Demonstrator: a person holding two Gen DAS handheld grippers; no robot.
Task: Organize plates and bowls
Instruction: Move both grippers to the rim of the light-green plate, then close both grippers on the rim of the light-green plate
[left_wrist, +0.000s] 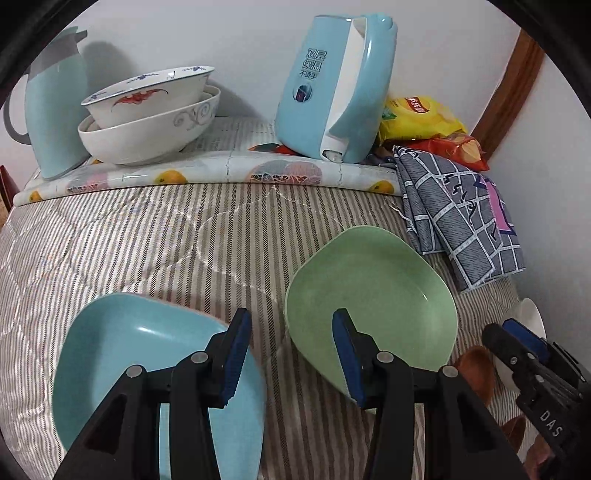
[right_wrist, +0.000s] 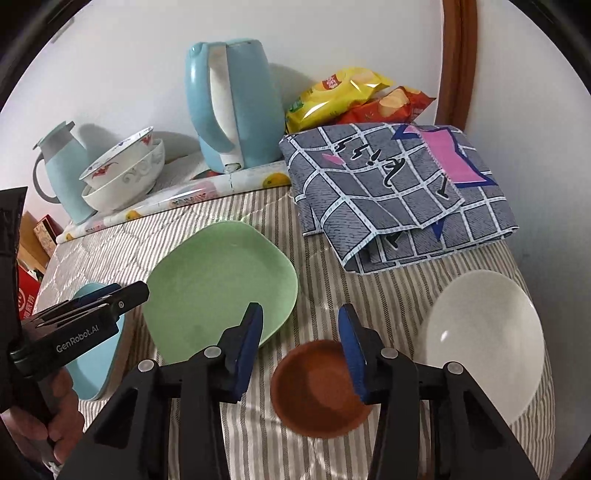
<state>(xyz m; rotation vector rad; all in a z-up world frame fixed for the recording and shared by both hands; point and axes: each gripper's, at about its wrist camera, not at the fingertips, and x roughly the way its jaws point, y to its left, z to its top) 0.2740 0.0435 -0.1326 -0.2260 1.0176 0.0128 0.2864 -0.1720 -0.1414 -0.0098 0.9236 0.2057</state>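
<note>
On the striped cloth a light blue square plate (left_wrist: 129, 350) lies at the lower left and a green square plate (left_wrist: 376, 295) to its right. My left gripper (left_wrist: 291, 354) hovers open over the gap between them, one finger above each plate's near edge, holding nothing. In the right wrist view a small brown dish (right_wrist: 314, 387) lies under my right gripper (right_wrist: 301, 343), whose jaws stand apart with the dish's far rim between them and the right finger over its right edge. A white bowl (right_wrist: 484, 343) sits to the right, the green plate (right_wrist: 221, 280) to the left. Two patterned bowls (left_wrist: 147, 122) are stacked at the back.
A blue kettle (left_wrist: 332, 92) and a blue thermos jug (left_wrist: 55, 103) stand on a raised floral-covered board (left_wrist: 221, 171) by the wall. A folded grey checked cloth (right_wrist: 399, 192) and snack bags (right_wrist: 340, 96) lie at the back right. A hand (right_wrist: 59, 417) holds the left gripper (right_wrist: 125, 291).
</note>
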